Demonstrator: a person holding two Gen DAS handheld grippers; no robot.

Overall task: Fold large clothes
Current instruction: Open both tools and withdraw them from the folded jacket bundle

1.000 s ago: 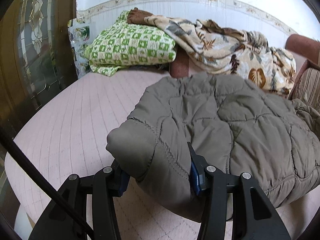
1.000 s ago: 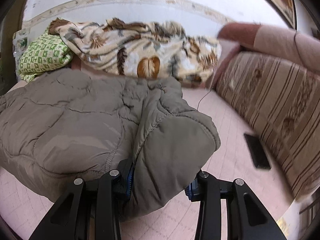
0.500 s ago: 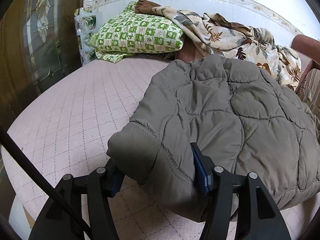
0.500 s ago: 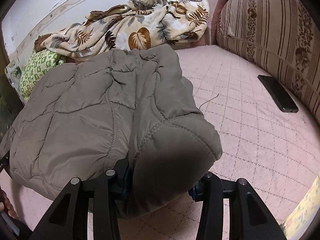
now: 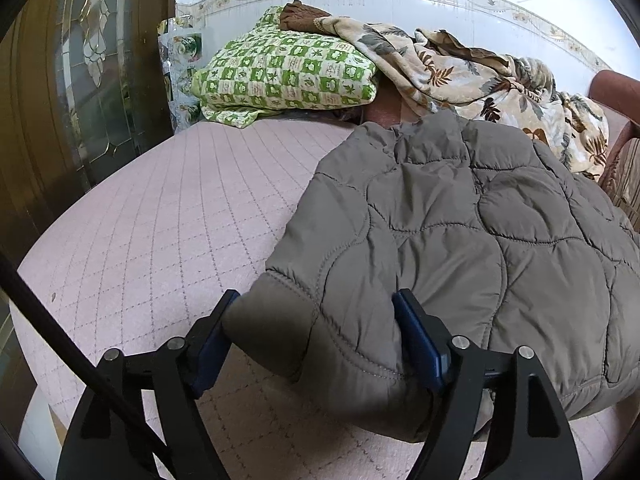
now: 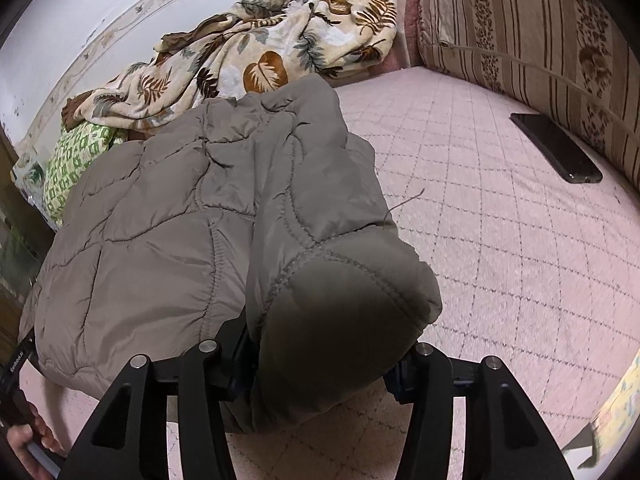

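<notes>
A grey-brown quilted jacket (image 5: 460,220) lies folded on the pink quilted bed (image 5: 160,220). Its near left corner sits between the jaws of my left gripper (image 5: 316,300). Those jaws are opening and stand wide, and the blue pads (image 5: 416,340) rest loosely beside the puffy fabric. In the right wrist view the jacket (image 6: 180,220) bulges at its near right corner over my right gripper (image 6: 324,356). Its jaws are opening too, with the fabric still squeezed between them and hiding most of the pads.
A green checked pillow (image 5: 288,76) and a leaf-print blanket (image 5: 460,68) lie against the far wall. A black phone (image 6: 556,148) rests on the bed by the striped cushion (image 6: 540,20). A glazed wooden door (image 5: 80,80) stands left. A person's hand (image 6: 24,440) shows low left.
Both grippers came down with the jacket corners, and the jacket now rests on the bed. Both pairs of jaws have widened, the left far more. The right wrist view has rolled and tipped downward.
</notes>
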